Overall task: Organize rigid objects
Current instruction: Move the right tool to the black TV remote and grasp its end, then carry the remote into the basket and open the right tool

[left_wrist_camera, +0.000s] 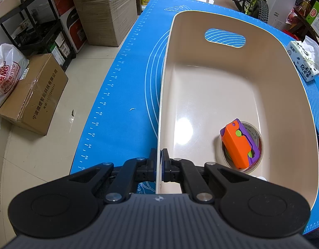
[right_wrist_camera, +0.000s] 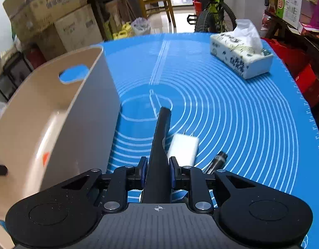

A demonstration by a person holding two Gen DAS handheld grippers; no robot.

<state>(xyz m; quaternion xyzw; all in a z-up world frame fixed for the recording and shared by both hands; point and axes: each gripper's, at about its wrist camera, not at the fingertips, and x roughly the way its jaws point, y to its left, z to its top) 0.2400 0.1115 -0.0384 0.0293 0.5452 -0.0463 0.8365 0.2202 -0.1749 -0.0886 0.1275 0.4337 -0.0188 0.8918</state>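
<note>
Presently we note the left gripper (left_wrist_camera: 161, 161) closed on the near rim of the beige bin (left_wrist_camera: 232, 66), one pad outside the wall and one inside, the thin wall pinched between them. We see the bin standing on the blue mat (left_wrist_camera: 122, 95), with an oval handle cutout in its far wall.

On the bin floor, toward the right-hand near corner, an orange and purple toy (left_wrist_camera: 239, 143) lies tilted on top of a round tape roll (left_wrist_camera: 255, 132), touching it.

In the right wrist view the right gripper (right_wrist_camera: 158, 173) holds a black tapered handle (right_wrist_camera: 160, 145); both blue pads sit against its sides and the handle runs forward between them, its narrow end pointing away over the mat. We cannot tell what the black object is beyond that shape.

Just right of the handle a white rectangular block (right_wrist_camera: 184, 149) lies on the mat, slightly blurred. Beside that lies a dark metallic cylinder (right_wrist_camera: 216, 161), partly hidden behind the gripper linkage. The bin stands left of the right gripper. A tissue box (right_wrist_camera: 240, 56) rests well apart, at the mat's far right.
</note>
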